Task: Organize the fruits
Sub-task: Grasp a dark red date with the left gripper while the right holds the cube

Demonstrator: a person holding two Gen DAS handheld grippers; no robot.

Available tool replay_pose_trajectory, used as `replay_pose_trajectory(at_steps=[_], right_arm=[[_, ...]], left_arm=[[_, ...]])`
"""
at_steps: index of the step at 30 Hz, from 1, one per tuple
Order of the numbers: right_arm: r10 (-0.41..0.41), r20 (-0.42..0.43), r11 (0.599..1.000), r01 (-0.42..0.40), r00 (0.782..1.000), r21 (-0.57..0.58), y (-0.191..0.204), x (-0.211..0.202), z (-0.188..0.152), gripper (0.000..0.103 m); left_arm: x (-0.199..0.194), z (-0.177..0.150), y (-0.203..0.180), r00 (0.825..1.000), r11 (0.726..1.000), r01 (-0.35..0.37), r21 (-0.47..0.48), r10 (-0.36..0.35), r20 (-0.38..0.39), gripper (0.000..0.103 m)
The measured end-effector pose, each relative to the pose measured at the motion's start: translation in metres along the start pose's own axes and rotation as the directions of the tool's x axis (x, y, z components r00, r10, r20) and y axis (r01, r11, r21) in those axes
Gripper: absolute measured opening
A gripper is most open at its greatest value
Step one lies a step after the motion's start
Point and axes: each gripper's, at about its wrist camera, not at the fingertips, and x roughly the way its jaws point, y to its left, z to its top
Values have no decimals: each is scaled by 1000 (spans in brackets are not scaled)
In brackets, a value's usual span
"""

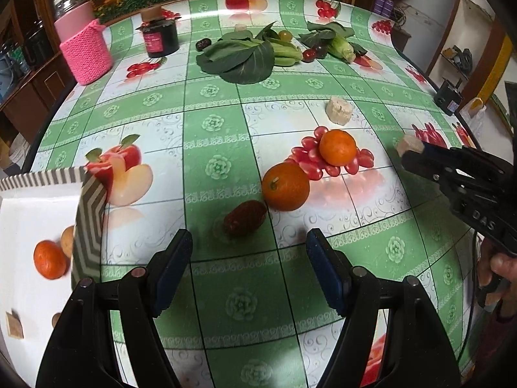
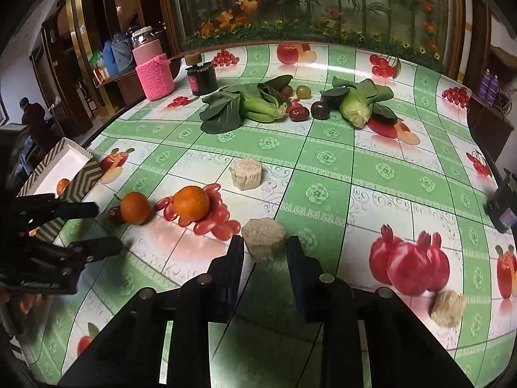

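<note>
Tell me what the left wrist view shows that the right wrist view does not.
Only the left view: a small brown square block inside the white chevron-rimmed tray.
Only the right view: a fibrous tan chunk beside the printed pomegranates.
Both: two round oranges, and the right gripper closed on a beige chunk.
</note>
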Motion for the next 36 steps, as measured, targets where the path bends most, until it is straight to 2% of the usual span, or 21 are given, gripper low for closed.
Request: replay_pose_trajectory(at_steps=[3, 5, 7, 15, 24, 30, 36], right_arm=[[6, -5, 1000, -6, 1000, 11, -2, 0, -4, 29], [11, -10, 1000, -11, 1000, 15, -3, 1, -6, 29], [14, -11, 1000, -14, 1000, 15, -3, 0, -7, 29], [32, 10, 999, -32, 999, 18, 5, -14, -8, 29], [61, 29, 998, -61, 998, 23, 27, -34, -22, 29], [68, 31, 997, -69, 997, 34, 40, -43, -34, 29], [82, 41, 996, -83, 996, 34, 57, -52, -42, 28]], left_arm=[[5, 1, -2, 1000, 1000, -22, 17, 22, 0, 69], [4, 1, -2, 1000, 1000, -16, 25, 16, 19, 55], [2, 3, -3, 999, 999, -17, 37, 15, 33, 23], [-4, -3, -1, 999, 1000, -14, 17, 14, 31, 23], [-41, -24, -2, 995, 999, -31, -11, 32, 97, 23], [-56, -36, 0, 993, 999, -13, -33, 16, 116, 23], [-71, -46, 4, 988, 999, -31, -41, 37, 147, 23]])
